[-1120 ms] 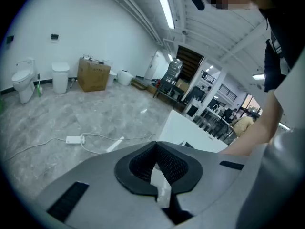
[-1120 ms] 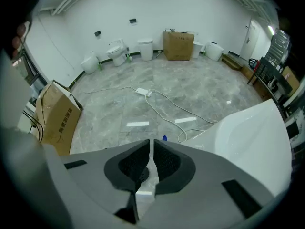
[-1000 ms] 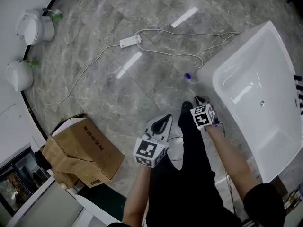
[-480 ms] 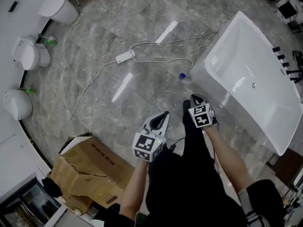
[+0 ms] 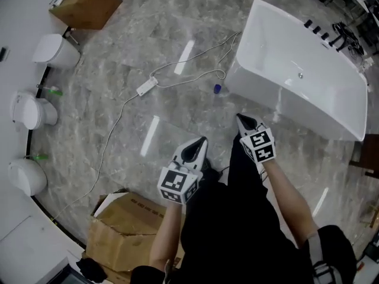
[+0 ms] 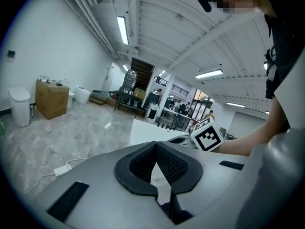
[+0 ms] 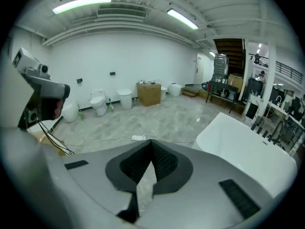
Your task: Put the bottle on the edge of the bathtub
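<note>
Head view, steeply down.

- Floor [image 5: 130, 46]: grey marble, everything stands or lies on it.
- Bathtub [image 5: 278, 46]: one, white, freestanding, upper right; nothing rests on its rim.
- Cardboard boxes: two. One closed at the top left [image 5: 86, 2], one with open flaps at the bottom [image 5: 127, 235].
- Toilets: three along the left wall, at the top [image 5: 56, 51], in the middle [image 5: 26, 110] and at the bottom [image 5: 26, 176].
- Left gripper [image 5: 201, 141]: held out over the floor. In the left gripper view the jaw tips meet, with nothing between them and nothing touched.
- Right gripper [image 5: 241, 118]: nearer the tub but clear of it. In the right gripper view the jaws are pressed together at the tips and hold nothing.
- Corded power strip [image 5: 146, 86]: one, white, left of the tub.
- Bottle [image 5: 217, 89]: one, small, with a blue cap. It sits on the floor just beside the tub's near left corner, well apart from both grippers. From this angle only the cap reads plainly; the clear body is too small to tell whether it stands upright or lies down, so its long axis cannot be told.
</note>
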### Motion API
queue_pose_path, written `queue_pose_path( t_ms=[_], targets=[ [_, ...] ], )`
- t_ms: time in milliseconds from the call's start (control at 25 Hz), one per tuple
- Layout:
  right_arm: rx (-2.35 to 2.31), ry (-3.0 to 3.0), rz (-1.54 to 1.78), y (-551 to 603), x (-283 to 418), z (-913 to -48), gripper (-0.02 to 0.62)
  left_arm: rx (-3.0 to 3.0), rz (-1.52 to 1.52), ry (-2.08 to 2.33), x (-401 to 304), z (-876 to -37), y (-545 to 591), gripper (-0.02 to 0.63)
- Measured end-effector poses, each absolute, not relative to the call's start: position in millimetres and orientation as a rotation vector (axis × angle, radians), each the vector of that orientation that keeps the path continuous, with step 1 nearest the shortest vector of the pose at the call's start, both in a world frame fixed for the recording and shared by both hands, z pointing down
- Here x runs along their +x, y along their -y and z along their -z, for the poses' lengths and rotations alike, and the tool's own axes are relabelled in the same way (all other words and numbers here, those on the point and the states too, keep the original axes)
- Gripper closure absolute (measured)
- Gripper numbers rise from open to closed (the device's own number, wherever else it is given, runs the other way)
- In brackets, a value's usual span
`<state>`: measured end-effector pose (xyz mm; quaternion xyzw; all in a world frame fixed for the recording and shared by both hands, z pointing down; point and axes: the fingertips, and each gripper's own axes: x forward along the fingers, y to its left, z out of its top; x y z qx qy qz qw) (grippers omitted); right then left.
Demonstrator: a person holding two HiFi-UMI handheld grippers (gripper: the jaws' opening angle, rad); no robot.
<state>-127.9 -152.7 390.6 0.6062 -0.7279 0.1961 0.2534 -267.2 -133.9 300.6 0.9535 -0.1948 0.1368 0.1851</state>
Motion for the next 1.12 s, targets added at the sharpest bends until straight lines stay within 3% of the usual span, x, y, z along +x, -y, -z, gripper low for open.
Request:
queue_pose_path(
  t_ms=[760,1120],
  targets=[
    [1.975,2.245,-0.464,-42.6,-161.5,-234.3,0.583,2.754,-0.272,0.481,-282.8,-238.9,-3.9,0.594],
    [1.946,2.335,-0.407,-129.0,-170.7,-211.0,0.583,2.82,-0.253,0.529,-280.2,-209.2,-83.5,0.594]
  ],
)
